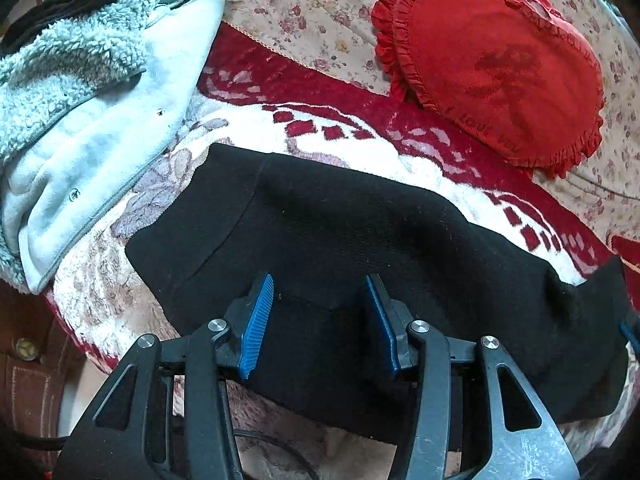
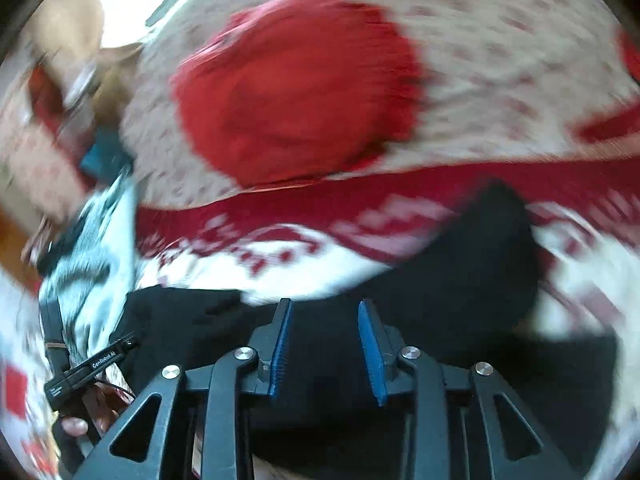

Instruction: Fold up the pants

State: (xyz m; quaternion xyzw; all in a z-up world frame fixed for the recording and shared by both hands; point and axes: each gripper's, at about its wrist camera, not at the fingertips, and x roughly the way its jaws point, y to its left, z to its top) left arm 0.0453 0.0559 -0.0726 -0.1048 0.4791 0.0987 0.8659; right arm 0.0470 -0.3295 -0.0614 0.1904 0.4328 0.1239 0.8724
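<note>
Black pants (image 1: 340,232) lie spread across a red and white patterned blanket (image 1: 360,128) on the bed. My left gripper (image 1: 320,284) is open, its blue pads (image 1: 258,320) just above the near part of the pants, holding nothing. In the blurred right wrist view the pants (image 2: 460,280) lie under and ahead of my right gripper (image 2: 324,308), which is open and empty. The left gripper (image 2: 88,368) and the hand holding it show at the lower left of that view.
A white fleece-lined jacket (image 1: 88,100) lies left of the pants. A red heart-shaped cushion (image 1: 496,60) sits on the floral sheet (image 1: 304,12) beyond; it also shows in the right wrist view (image 2: 296,88). A brown garment (image 1: 28,380) hangs at the bed's left edge.
</note>
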